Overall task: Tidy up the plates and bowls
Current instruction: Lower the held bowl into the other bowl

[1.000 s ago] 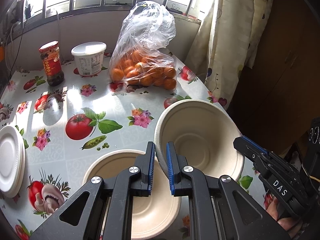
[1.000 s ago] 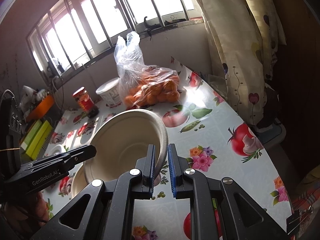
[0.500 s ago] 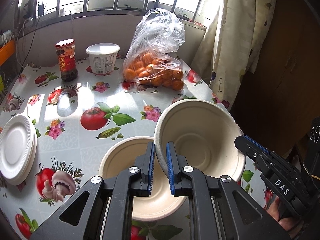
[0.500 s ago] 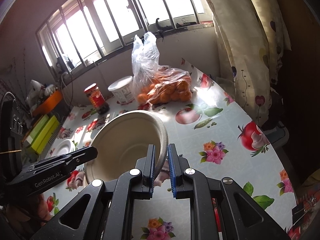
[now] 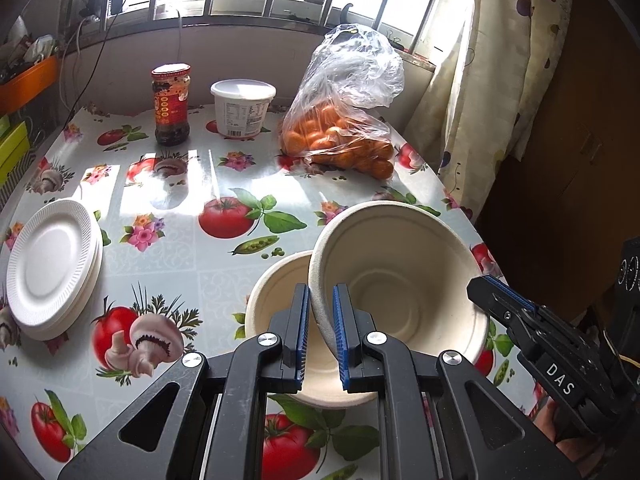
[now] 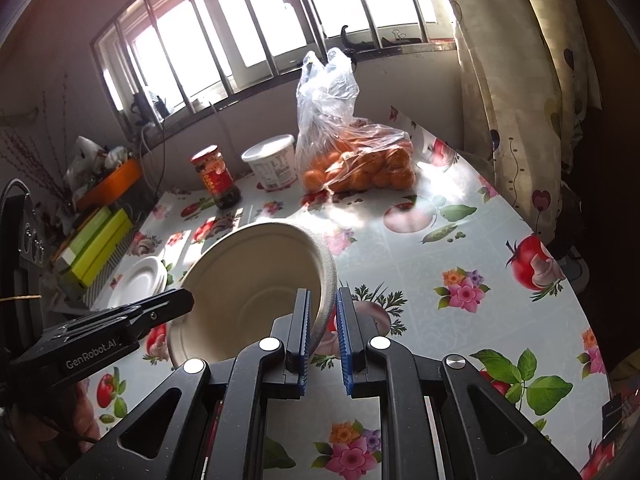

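While we hold one bowl (image 5: 400, 276) tilted in the air, its rim pinched on one side by the left fingers (image 5: 321, 336) and on the other by the right fingers (image 6: 323, 334), it hangs partly over a second bowl (image 5: 276, 292) on the tabletop (image 5: 224, 272). Nesting looks near; plates (image 5: 50, 264) sit stacked well left of that bowl. We read "DAS" and "GenRobot.AI" on the grippers; jar and tub labels are illegible.

Left gripper (image 5: 321, 330): black angular frame with triangular cut-outs, round silver screws, and two fingers faced with ribbed blue pads (image 5: 341, 336). Right gripper (image 6: 323, 334): identical build; its side reads "DAS" in white, the left's "GenRobot.AI".
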